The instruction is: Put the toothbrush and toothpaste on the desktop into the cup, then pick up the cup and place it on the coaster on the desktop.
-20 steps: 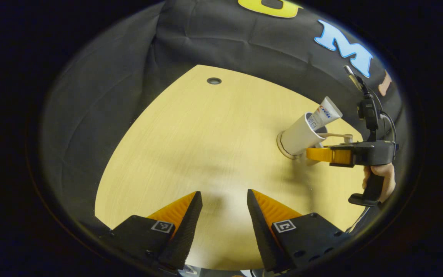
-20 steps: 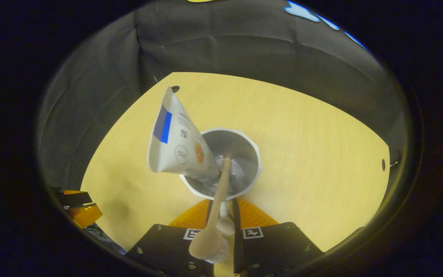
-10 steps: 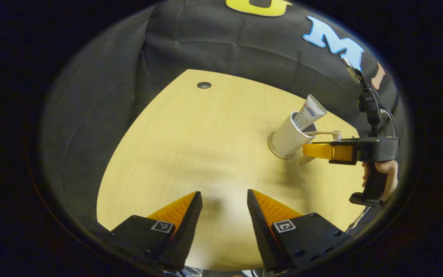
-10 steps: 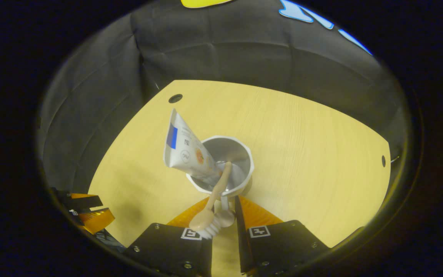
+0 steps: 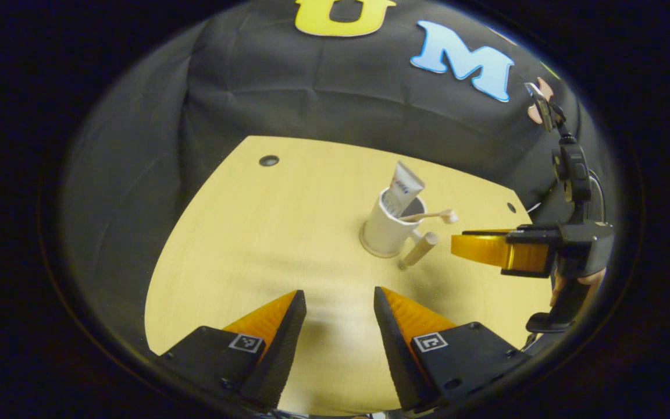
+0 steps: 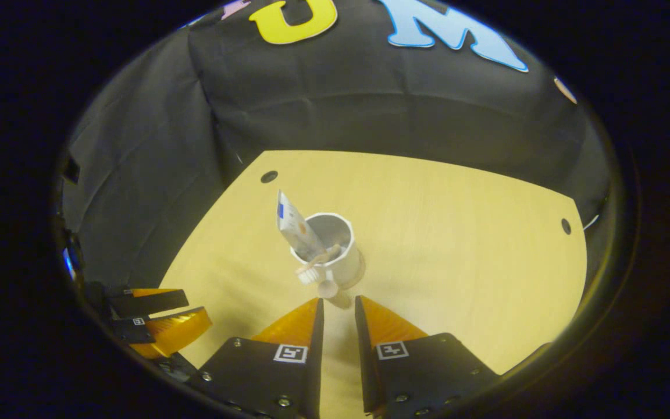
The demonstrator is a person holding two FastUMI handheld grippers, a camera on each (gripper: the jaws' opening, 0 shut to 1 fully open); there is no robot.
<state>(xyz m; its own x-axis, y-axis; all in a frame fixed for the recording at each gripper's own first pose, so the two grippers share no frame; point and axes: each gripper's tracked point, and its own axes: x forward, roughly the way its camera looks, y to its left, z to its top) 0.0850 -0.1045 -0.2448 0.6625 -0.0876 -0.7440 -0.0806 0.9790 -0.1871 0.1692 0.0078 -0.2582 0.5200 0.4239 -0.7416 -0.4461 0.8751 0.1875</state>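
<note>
Hovering low over the near edge of the bench (image 5: pixel 242 244), the left claw (image 5: pixel 338 343) is wide open w/ nothing between its fingers, well apart from the action. In the right gripper view it sits off at the far left (image 6: pixel 160 320), idle.

Mid-bench now: the cup (image 5: pixel 386 228) stands upright, toothpaste (image 5: pixel 403 187) poking up out of it and leaning on the rim, toothbrush (image 5: pixel 428 216) slanting out the other side. A thin tan ring hugs the base, prob the coaster (image 5: pixel 370 251), so the cup looks set down where it belongs. The cup's peg handle (image 5: pixel 419 250) sticks out toward the right claw.

Further right: the right claw (image 6: pixel 338 323) has its fingers only narrowly parted, gripping nothing, tips just short of the handle (image 6: pixel 335 290). From the other side you see it (image 5: pixel 477 247) level w/ the cup, clear of it.

Step in hand, I'd say: clearing away after the set-down. Do it well by drawing straight back along the handle's line, jaws kept apart, no sideways swing. One nick on that peg could twist the cup off its ring or tip the top-heavy load.

Hard to make out: the coaster is nearly all hidden under the cup, so whether it's centred I can't tell. Lower ends of brush and tube are lost inside the cup.
</note>
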